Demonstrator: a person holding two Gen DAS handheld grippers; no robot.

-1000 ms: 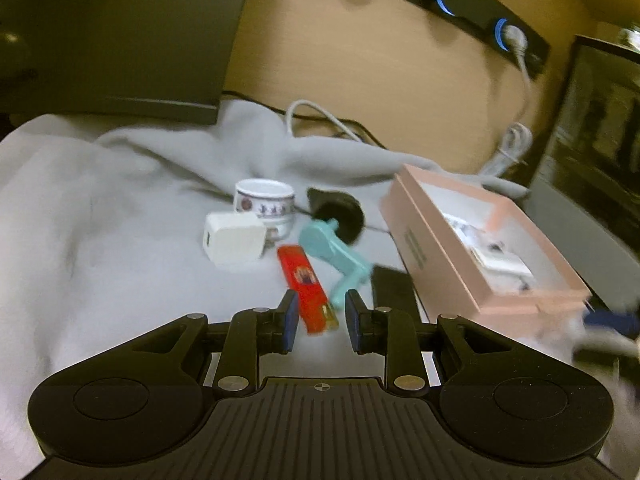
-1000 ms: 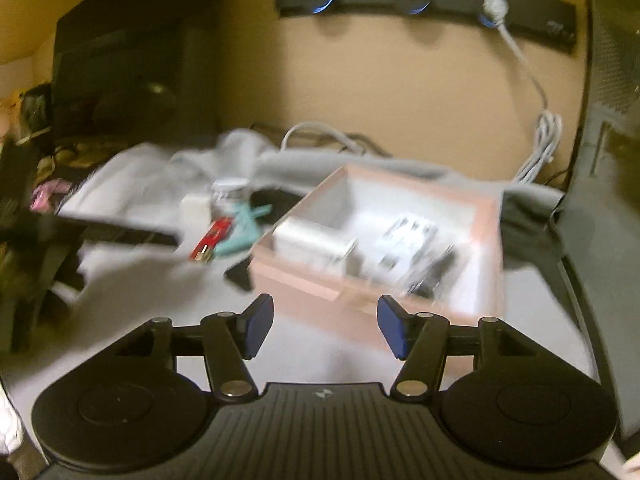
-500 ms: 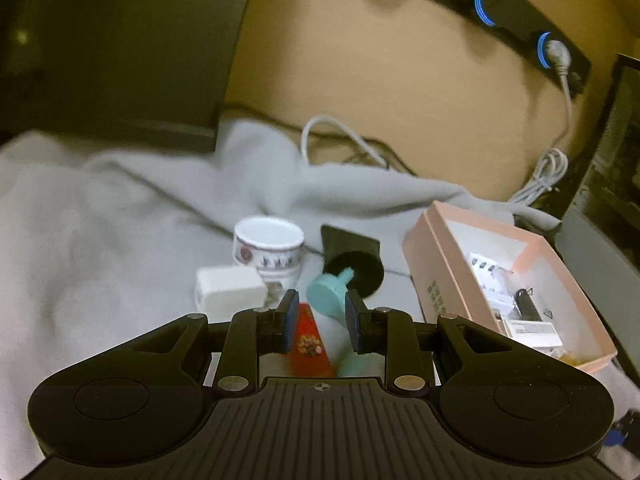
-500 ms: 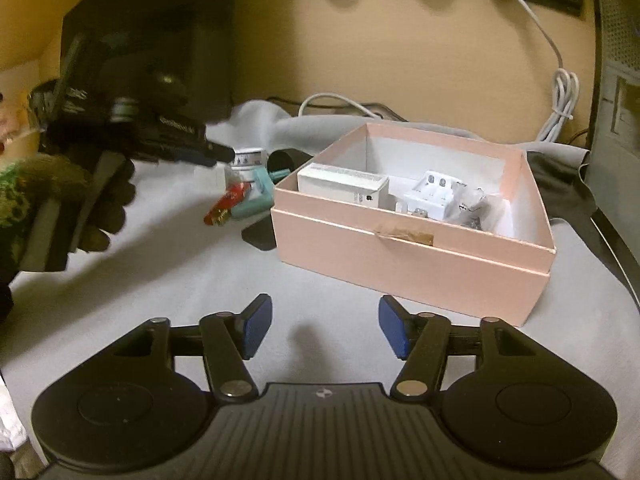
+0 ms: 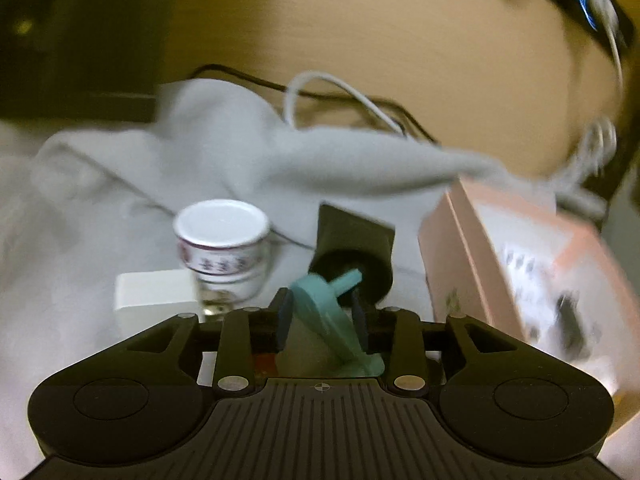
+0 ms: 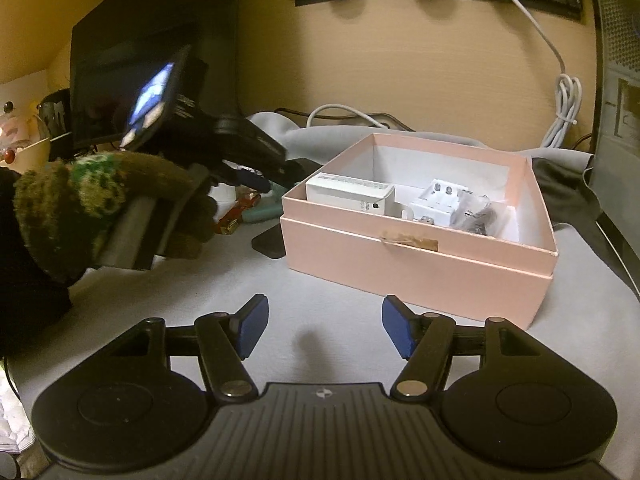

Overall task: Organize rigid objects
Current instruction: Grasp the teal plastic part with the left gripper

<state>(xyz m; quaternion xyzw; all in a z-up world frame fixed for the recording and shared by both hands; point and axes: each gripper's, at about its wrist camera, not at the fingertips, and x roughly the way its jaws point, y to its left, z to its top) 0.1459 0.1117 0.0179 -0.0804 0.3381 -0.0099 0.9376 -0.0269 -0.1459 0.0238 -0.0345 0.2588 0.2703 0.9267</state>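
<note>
My left gripper (image 5: pixel 322 320) has come down over the teal plastic tool (image 5: pixel 328 320); the tool lies between the two jaws, which stand a little apart on either side of it. A small white cup (image 5: pixel 222 236), a white charger block (image 5: pixel 154 300), a black round object (image 5: pixel 352 256) and a red lighter (image 6: pixel 236 216) lie around it on the grey cloth. The pink box (image 6: pixel 420 216) holds a white carton (image 6: pixel 350 196) and several small parts. My right gripper (image 6: pixel 324 328) is open and empty in front of the box, over the cloth.
A grey cloth (image 6: pixel 320 300) covers the table. A dark flat object (image 6: pixel 268 242) lies at the box's left corner. A monitor (image 6: pixel 120 80) stands at the back left, a dark case (image 6: pixel 618 80) at the right. White and black cables (image 6: pixel 560 112) hang from a wall socket strip.
My left gripper moved forward and down, so the teal tool now sits between its jaws and the red lighter is under it. My right gripper stayed almost still.
</note>
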